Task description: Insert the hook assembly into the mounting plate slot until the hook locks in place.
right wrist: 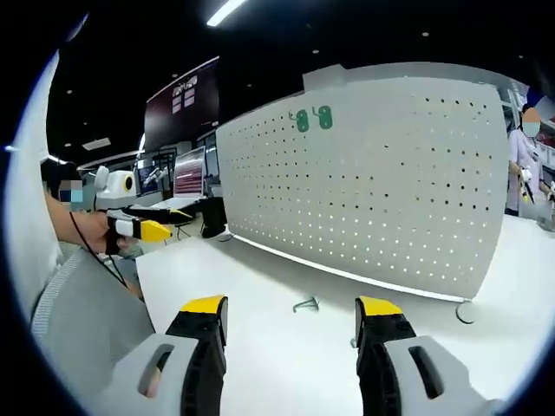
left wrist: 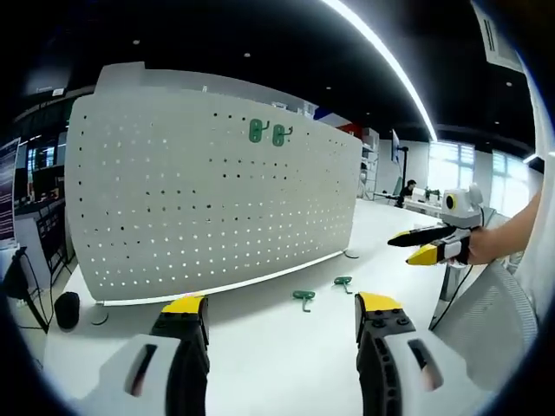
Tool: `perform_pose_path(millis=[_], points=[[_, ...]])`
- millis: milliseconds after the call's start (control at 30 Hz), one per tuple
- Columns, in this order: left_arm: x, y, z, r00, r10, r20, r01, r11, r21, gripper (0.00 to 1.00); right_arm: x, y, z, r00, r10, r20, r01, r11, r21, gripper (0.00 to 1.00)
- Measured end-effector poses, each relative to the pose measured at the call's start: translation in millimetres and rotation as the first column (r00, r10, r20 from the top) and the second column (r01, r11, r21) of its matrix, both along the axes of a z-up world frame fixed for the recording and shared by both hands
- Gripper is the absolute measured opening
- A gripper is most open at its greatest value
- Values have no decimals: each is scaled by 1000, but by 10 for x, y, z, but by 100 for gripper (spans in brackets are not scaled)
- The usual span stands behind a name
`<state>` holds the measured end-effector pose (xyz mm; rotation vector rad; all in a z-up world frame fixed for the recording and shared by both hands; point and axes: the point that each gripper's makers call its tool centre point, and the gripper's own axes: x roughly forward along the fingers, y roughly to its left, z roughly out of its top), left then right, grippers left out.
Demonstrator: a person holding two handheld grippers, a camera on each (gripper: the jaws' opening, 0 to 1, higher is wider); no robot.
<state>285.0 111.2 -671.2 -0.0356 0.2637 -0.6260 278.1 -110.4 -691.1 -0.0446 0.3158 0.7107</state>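
A white perforated mounting plate (left wrist: 217, 191) stands upright on the white table (left wrist: 286, 347). Two green hooks (left wrist: 265, 133) hang high on it, seen again as green hooks (right wrist: 312, 119) on the plate (right wrist: 381, 182) in the right gripper view. Two loose green hooks (left wrist: 303, 297) (left wrist: 343, 282) lie on the table in front of the plate; one such hook (right wrist: 305, 304) lies between my right jaws' line of sight. My left gripper (left wrist: 282, 310) is open and holds nothing. My right gripper (right wrist: 291, 308) is open too, also visible (left wrist: 429, 245) held up at the right. The left gripper (right wrist: 143, 227) appears at the left.
A small black object (left wrist: 67, 309) sits on the table left of the plate. A round foot (right wrist: 466, 312) props the plate's far end. Desks, screens and a seated person (left wrist: 406, 189) are in the background; another person (right wrist: 525, 156) stands beyond the plate.
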Motion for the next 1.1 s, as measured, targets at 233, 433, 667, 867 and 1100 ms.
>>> perform_pose_path(millis=[233,433,667,867,1100], points=[[-21,-15,-34,1000,-11,-13,11,1000,12,70,-16,-9,-112,999,3,-46,-4,1000,-24,58],[-27,-17,-60,1000,-13,-26,13,1000,14,69,-31,3,-144,998,12,-60,-13,1000,-28,58],[-33,-30,-67,999,-20,-28,21,1000,17,69,-48,23,-182,997,23,-74,-25,999,-29,58],[-31,-58,-46,999,-29,-27,29,1000,12,69,-54,40,-190,996,30,-79,-32,999,-31,58],[-33,-132,-16,996,-84,-29,85,996,41,69,-60,48,-185,996,31,-79,-34,999,-33,57]])
